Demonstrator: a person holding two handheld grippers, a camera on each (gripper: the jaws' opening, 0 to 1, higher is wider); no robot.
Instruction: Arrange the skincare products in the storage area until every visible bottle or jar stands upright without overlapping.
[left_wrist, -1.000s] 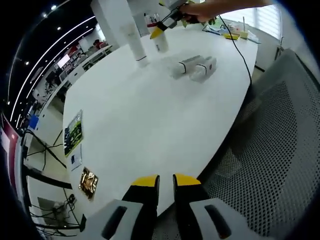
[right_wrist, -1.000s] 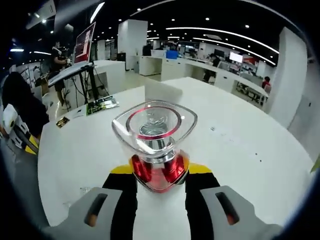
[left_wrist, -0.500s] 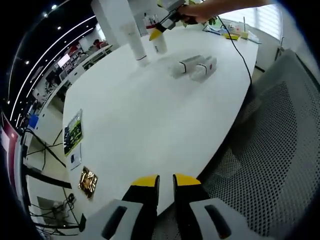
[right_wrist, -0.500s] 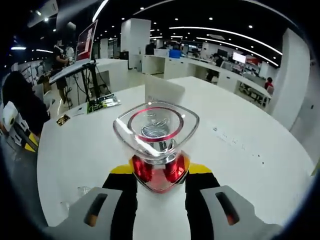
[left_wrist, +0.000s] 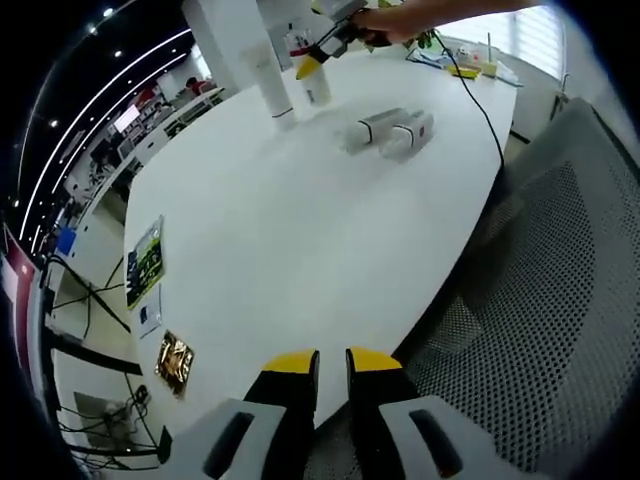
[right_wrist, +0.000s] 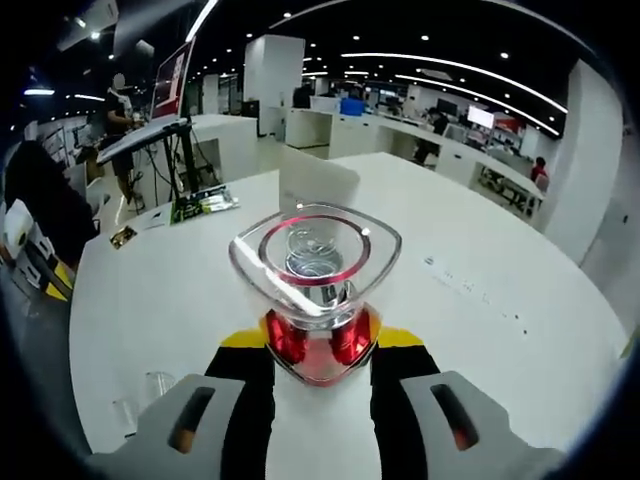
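In the right gripper view, the right gripper, with black jaws tipped in yellow, is clamped on a red bottle with a clear, square-shouldered cap. The jaws press the red body from both sides, and the clear cap, ringed in red around a silver core, points forward away from the camera. Beyond it lies the broad white oval table, with a white upright tube standing just behind the held bottle. Two small clear items sit near the table's near-left edge; what they are is too blurred to tell.

In the left gripper view, the left gripper hangs at the near edge of the same table, its yellow-tipped jaws close together with only a narrow slit between them and nothing held. At the far end, a person's hand holds the right gripper over the table, beside the tall white tube. Two pale bottles lie on their sides, touching each other, a little right of the tube. A grey mesh chair stands at the right, and a green printed card lies on a lower surface at the left.
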